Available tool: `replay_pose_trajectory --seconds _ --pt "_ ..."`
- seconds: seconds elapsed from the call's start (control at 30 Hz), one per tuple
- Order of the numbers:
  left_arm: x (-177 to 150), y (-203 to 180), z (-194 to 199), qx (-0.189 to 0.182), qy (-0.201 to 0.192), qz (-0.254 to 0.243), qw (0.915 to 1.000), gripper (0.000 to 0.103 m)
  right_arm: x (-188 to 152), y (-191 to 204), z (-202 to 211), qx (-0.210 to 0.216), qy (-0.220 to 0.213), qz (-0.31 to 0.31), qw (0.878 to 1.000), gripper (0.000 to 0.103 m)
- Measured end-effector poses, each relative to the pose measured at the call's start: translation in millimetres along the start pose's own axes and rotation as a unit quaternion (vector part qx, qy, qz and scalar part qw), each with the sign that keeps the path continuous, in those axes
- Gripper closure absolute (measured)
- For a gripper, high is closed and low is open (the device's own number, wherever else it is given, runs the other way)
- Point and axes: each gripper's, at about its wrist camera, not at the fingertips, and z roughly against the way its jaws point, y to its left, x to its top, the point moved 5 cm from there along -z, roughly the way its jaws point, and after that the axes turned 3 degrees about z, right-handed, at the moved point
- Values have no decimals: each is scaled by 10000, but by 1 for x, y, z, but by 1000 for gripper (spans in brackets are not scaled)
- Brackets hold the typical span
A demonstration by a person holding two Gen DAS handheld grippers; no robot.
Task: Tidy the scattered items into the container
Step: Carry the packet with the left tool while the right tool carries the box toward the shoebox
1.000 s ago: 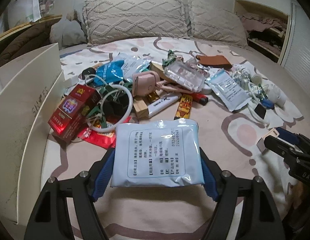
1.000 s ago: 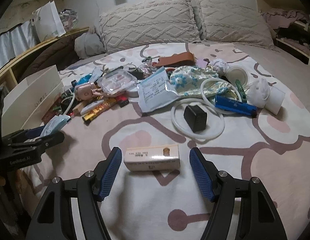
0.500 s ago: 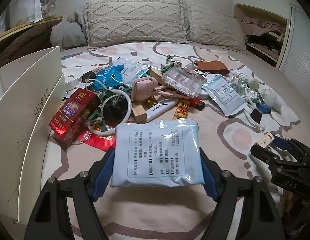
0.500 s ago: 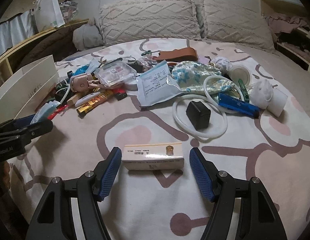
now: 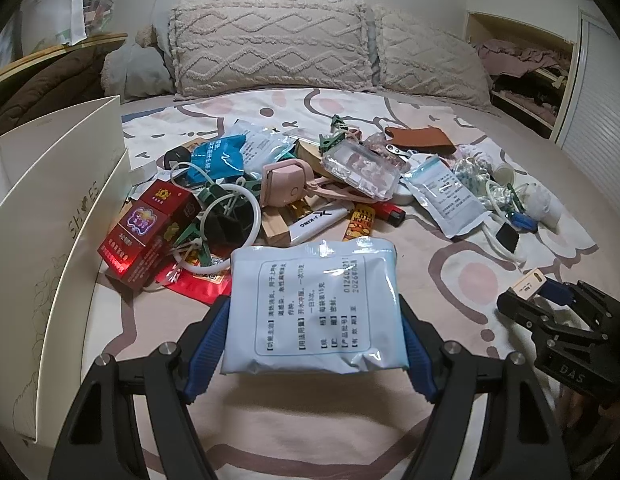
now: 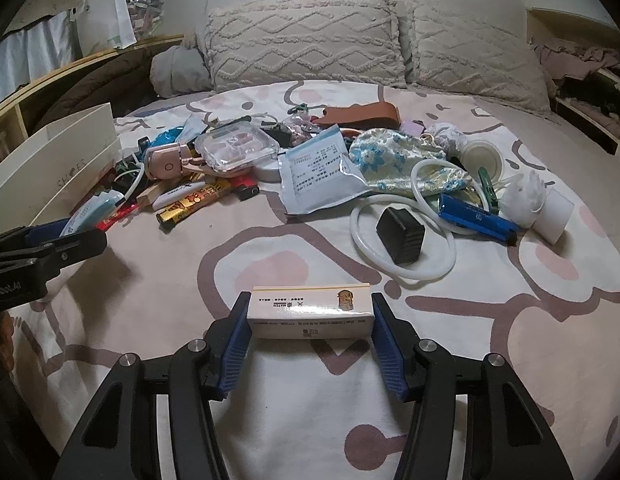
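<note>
Sachet and small carton gripped, cardboard box waiting at the bed's left edge.

Left wrist view: left gripper (image 5: 314,316) is clenched on the pale sachet (image 5: 312,300), soft and probably light, so it may bulge or slip; side edges are the sensible hold. The cardboard box (image 5: 58,208) stands just left of it, open room between. Right wrist view: right gripper (image 6: 310,316), whose jaws have just been closing, presses both ends of the small carton (image 6: 310,310), stiff, likely light, well right of the box, across clear bedding.

Both wrist cameras look low and close across the bed (image 5: 450,256) toward the pillows (image 6: 302,44), sharing the central clutter.
</note>
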Motion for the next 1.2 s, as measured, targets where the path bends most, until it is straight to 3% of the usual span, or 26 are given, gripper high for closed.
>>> replay_pose_trajectory --seconds 0.43,0.73,1.2 --pt "29 -7 31 80 -534 -12 9985 26 23 -1 27 41 -441 -78 9990 46" --pt "66 -3 55 139 -976 50 9951 26 59 -8 51 64 -914 -181 9956 46" --pt "119 -14 87 -73 -1612 -19 9869 26 117 -1 88 14 -1671 47 9859 46"
